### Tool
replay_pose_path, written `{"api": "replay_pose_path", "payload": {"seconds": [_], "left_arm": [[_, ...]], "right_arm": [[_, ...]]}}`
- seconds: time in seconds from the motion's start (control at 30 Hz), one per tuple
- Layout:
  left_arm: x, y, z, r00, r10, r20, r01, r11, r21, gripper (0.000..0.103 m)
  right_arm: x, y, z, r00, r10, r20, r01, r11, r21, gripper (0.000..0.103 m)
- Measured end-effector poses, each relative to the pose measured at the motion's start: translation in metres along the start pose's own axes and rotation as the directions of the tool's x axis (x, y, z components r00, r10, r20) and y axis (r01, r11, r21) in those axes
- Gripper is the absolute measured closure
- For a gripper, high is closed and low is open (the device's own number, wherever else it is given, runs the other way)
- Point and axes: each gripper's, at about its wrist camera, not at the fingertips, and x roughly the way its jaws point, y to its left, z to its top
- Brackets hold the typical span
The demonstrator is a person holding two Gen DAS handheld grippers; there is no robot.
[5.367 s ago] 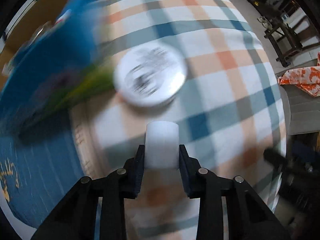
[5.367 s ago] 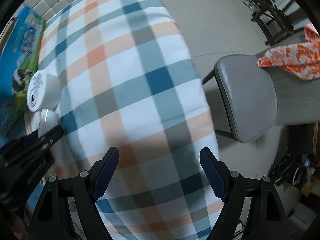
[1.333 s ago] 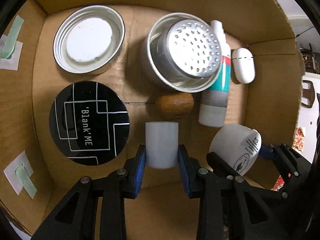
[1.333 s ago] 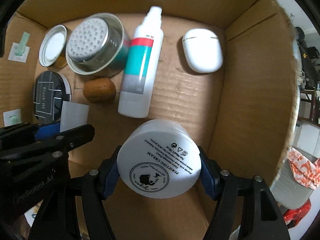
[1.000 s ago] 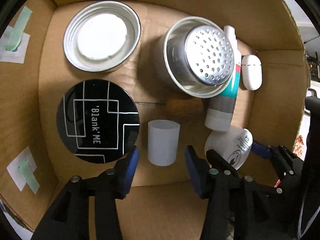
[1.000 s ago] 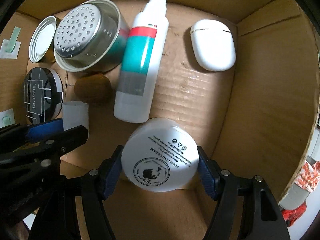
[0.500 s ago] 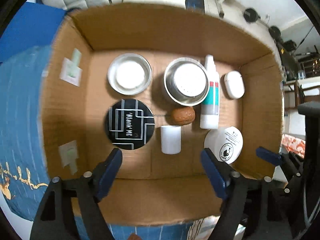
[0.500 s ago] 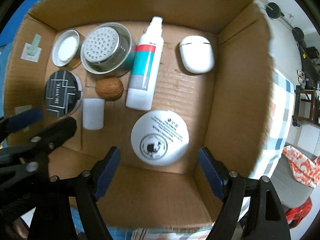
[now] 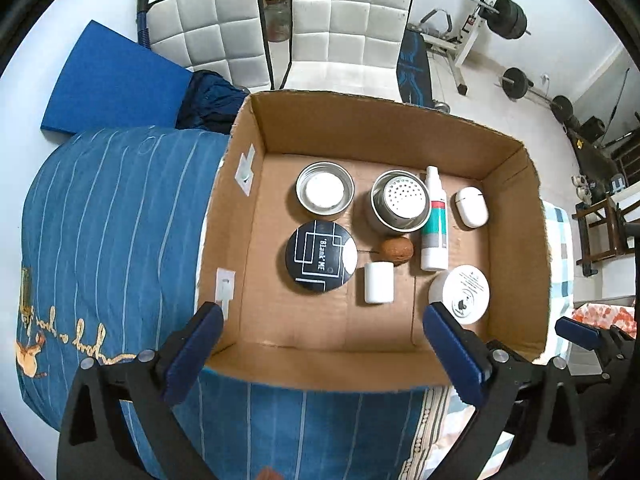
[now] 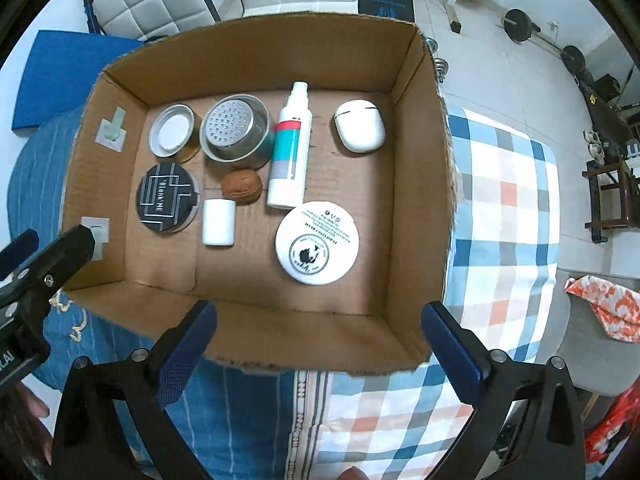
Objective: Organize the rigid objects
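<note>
**Onlooker:** Both grippers have lifted out of the cardboard box [image 10: 416, 184], leaving behind what they carried a second ago. The small white cylinder [image 9: 379, 282] the left gripper [image 9: 320, 354] brought in now stands on the box floor, and the white cream jar [image 10: 317, 243] has been let go by the right gripper [image 10: 316, 344]. Each pair of jaws has just been opening and now stands wide apart, with nothing between them.

**Second onlooker:** So where do those two sit?

**Onlooker:** From the right wrist view, the cylinder is at about 9 o'clock of the jar, just beside the black round tin [image 10: 168, 198]. The jar lies at 6 o'clock of the spray bottle [image 10: 290, 148], close to it. I'd judge both placements done; whether anything remains outside to collect, I can't tell.

**Second onlooker:** And around them?

**Onlooker:** A walnut-like brown ball [image 10: 241, 187] sits at 12 o'clock of the cylinder, a perforated metal cup [image 10: 236, 132] beyond it, a metal lid [image 10: 172, 131] at the cup's 9 o'clock, and a white earbud case [image 10: 360, 126] at 3 o'clock of the bottle. The box stands partly on a blue striped cloth [image 9: 112, 216], with a checked tablecloth [image 10: 508, 208] at its 3 o'clock. Tall box walls would be the chief obstacle to any further reach inside.
</note>
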Motion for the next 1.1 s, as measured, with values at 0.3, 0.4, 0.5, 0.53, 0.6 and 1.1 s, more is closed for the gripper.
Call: {"api": "replay_pose_path", "payload": {"seconds": [0.3,0.4,0.5,0.53,0.6,1.1], "left_arm": [[-0.049,0.001,-0.033,0.995,0.037,0.095,-0.038,0.999,0.001,0.0],[-0.076,-0.002,-0.047,0.987,0.059,0.152,-0.062,0.998,0.011,0.0],[-0.108,-0.005,-0.063,0.974,0.059,0.219,-0.064,0.998,0.018,0.0],[-0.118,-0.006,-0.069,0.97,0.063,0.236,-0.069,0.997,0.02,0.0],[-0.14,-0.008,-0.081,0.961,0.062,0.269,-0.071,0.997,0.026,0.0],[-0.257,-0.015,-0.149,0.926,-0.001,0.377,-0.021,0.998,0.055,0.0]], "right_arm": [[-0.039,-0.009,-0.038,0.994,0.026,0.103,-0.027,1.0,0.012,0.0],[-0.063,-0.012,-0.057,0.987,0.037,0.155,-0.041,0.999,0.018,0.0],[-0.09,-0.015,-0.079,0.977,0.042,0.207,-0.048,0.999,0.025,0.0],[-0.102,-0.017,-0.09,0.972,0.045,0.23,-0.052,0.998,0.027,0.0],[-0.12,-0.021,-0.105,0.965,0.05,0.259,-0.06,0.998,0.033,0.0],[-0.243,-0.031,-0.217,0.904,0.092,0.418,-0.108,0.994,0.014,0.0]]}}
